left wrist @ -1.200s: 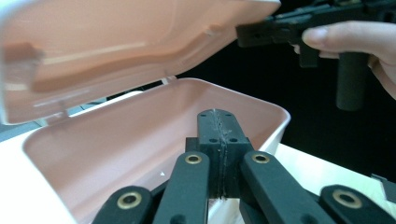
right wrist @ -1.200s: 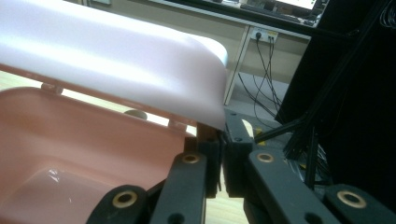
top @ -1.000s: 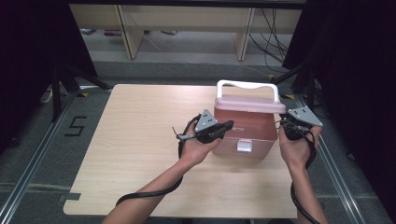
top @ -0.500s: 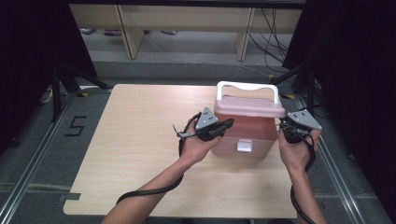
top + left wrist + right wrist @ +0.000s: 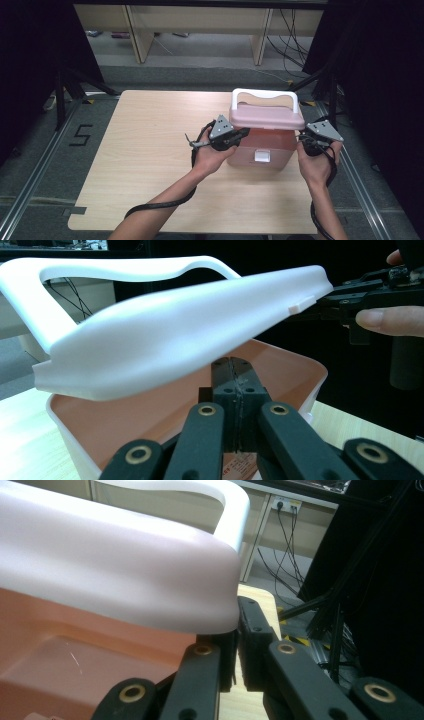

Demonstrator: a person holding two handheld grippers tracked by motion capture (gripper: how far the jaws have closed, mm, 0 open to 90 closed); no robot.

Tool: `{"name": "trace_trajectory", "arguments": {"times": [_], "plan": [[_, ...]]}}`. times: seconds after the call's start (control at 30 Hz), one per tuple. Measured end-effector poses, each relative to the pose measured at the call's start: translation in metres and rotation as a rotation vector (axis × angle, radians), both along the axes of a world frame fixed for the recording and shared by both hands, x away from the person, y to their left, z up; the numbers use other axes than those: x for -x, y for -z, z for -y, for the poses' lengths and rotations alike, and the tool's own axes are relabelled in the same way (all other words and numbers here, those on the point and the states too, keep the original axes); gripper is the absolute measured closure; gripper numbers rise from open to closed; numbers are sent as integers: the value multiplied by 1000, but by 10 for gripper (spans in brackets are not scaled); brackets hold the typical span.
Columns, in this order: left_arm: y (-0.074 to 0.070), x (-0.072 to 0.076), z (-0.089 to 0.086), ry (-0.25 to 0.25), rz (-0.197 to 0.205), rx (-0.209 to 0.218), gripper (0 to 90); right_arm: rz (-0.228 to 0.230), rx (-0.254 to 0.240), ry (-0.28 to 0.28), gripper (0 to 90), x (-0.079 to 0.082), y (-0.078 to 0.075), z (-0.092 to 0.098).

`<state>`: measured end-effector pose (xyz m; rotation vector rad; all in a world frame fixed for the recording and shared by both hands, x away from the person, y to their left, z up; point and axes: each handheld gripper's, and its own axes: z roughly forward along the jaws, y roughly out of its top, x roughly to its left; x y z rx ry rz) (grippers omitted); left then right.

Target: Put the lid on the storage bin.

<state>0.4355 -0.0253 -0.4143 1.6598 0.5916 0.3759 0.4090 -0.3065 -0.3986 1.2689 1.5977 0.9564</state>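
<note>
Lifting lid (image 5: pixel 266 116) off pink box (image 5: pixel 260 147). Left gripper (image 5: pixel 232 385) clenched under lid edge; right gripper (image 5: pixel 236 630) nearly closed at opposite corner. Next: raise evenly, keep level.

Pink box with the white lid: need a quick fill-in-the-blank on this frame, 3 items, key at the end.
1. The lid is lifted off the pink box, which stands on the ____.
2. The lid's handle is ____ in colour.
3. The left gripper jaws are ____.
Missing words: table; white; shut
</note>
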Motion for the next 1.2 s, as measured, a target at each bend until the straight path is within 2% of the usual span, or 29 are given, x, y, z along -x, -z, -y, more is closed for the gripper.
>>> {"name": "trace_trajectory", "arguments": {"times": [0.03,0.17,0.27,0.33,0.37,0.4,0.43,0.47,0.53,0.57,0.6,0.63,0.73,0.77,0.83,0.87,0.9,0.93,0.97,1.0,1.03,1.1,1.13,1.17,1.2], "plan": [[0,0,0,0,0,1,896,14,20,-14,874,-1,0,2],[-1,0,0,-1,0,3,896,-8,-8,2,874,1,2,0],[-1,0,-1,-3,0,5,896,1,16,-13,873,0,3,2],[-1,0,-1,-3,1,6,896,-3,11,-10,876,0,4,2],[-1,0,-1,-3,1,5,896,-13,-7,-1,877,2,4,1],[-1,0,-1,-3,1,2,896,2,9,-9,878,1,5,3],[0,0,-1,-1,1,0,896,-24,-22,-6,880,2,6,1],[0,0,-1,-1,1,-1,896,-33,-17,-8,887,3,6,2],[1,0,-1,-1,-3,-2,896,-25,-6,-19,879,1,7,4],[1,0,-1,-1,-4,0,896,-26,-41,-1,869,3,8,2],[2,1,-1,-3,-5,-1,895,-26,-8,-17,867,2,8,5],[2,1,-1,-3,-5,-1,895,-31,-8,-22,867,3,8,6],[2,0,-1,-2,-5,-1,896,-53,-54,-18,870,9,7,4],[2,1,-1,-2,-5,-2,896,-47,-41,-25,874,10,7,5],[2,1,-1,-1,-5,-4,895,-60,-68,-19,900,14,7,4],[2,1,-1,-1,-5,-4,895,-60,-61,-42,900,15,7,6],[3,1,-1,1,-4,-6,895,-54,-53,-34,900,17,7,7],[3,1,-1,2,-5,-8,895,-67,-87,-36,900,19,7,6],[3,1,-1,2,-5,-10,896,-60,-67,-36,900,21,6,7],[3,1,-1,3,-5,-11,895,-65,-96,-35,900,23,6,6],[4,1,-1,3,-5,-11,895,-67,-68,-48,900,23,5,7],[5,2,-1,5,-7,-13,895,-56,-62,-59,900,25,5,8],[5,2,-2,5,-11,-14,895,-71,-101,-43,900,27,5,4],[6,2,-2,7,-12,-19,895,-65,-94,-53,900,28,6,5],[7,3,-2,10,-12,-25,896,-49,-59,-69,900,27,6,7]]}}
